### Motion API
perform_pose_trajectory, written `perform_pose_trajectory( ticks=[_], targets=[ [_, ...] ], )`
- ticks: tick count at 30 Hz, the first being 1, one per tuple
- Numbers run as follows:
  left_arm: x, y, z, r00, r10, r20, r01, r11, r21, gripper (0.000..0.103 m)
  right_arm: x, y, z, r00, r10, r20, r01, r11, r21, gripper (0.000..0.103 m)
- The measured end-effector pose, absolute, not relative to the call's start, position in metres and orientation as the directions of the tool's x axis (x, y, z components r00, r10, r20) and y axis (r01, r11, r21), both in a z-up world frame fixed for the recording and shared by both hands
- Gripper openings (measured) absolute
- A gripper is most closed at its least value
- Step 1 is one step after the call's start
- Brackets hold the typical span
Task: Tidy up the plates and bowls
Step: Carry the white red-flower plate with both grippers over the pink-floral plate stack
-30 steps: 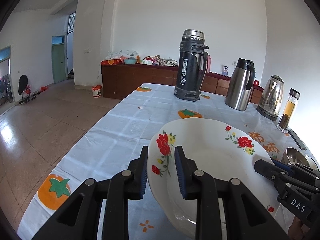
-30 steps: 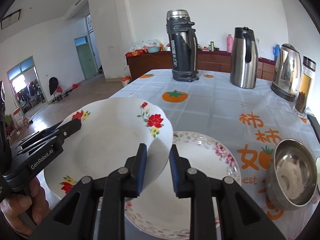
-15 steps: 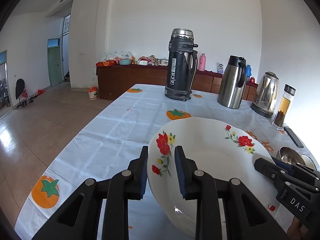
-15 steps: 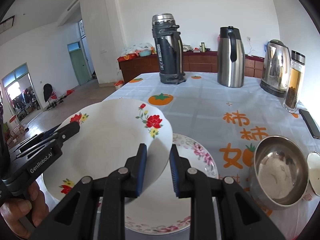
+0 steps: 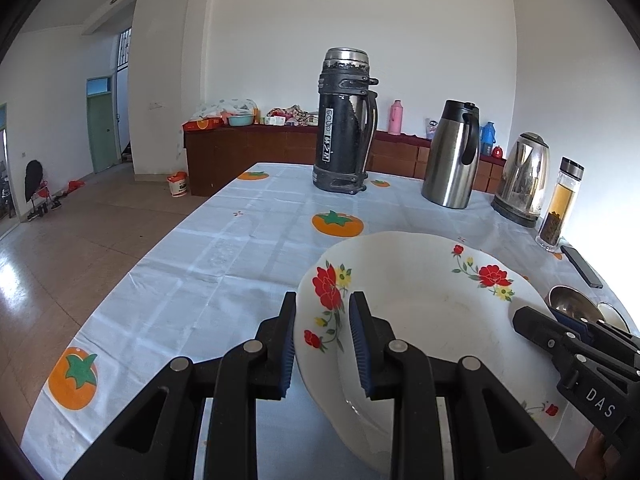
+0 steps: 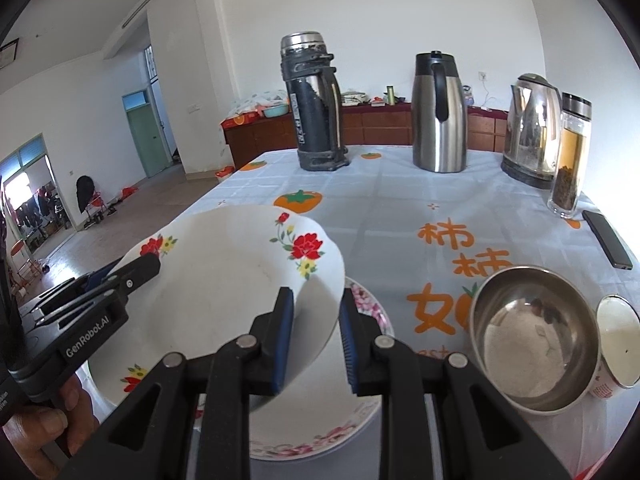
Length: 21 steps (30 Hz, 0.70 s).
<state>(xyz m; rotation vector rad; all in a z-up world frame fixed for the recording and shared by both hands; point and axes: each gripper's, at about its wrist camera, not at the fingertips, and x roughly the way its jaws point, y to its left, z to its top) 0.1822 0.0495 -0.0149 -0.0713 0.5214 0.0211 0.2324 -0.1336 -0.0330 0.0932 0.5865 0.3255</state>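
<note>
Your left gripper (image 5: 322, 334) pinches the red-flowered plate (image 6: 224, 292) at its left rim, your right gripper (image 6: 316, 340) clamps the opposite rim — the plate rides tilted above the pink-flowered plate (image 6: 360, 420) on the tablecloth.

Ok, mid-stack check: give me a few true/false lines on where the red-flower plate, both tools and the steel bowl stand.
1. Both tools grip the red-flower plate by its rim: left tool, right tool. True.
2. The plate lies flat on the tablecloth. False: it is held tilted above the pink-flower plate.
3. The steel bowl sits on the pink-flower plate. False: it stands beside it, on the cloth.
4. A phone lies near the tea bottle. True.
</note>
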Motion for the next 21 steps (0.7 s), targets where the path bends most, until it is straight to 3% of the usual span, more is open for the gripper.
perform_pose_trajectory(
  ticks=[21],
  targets=[
    [0.190,0.024,-0.028,0.856,-0.025,-0.517,0.006,0.999,-0.039,0.028,0.236,-0.158,-0.044,0.776,0.287,-0.562,-0.225,0.958,0.177,0.023]
  ],
)
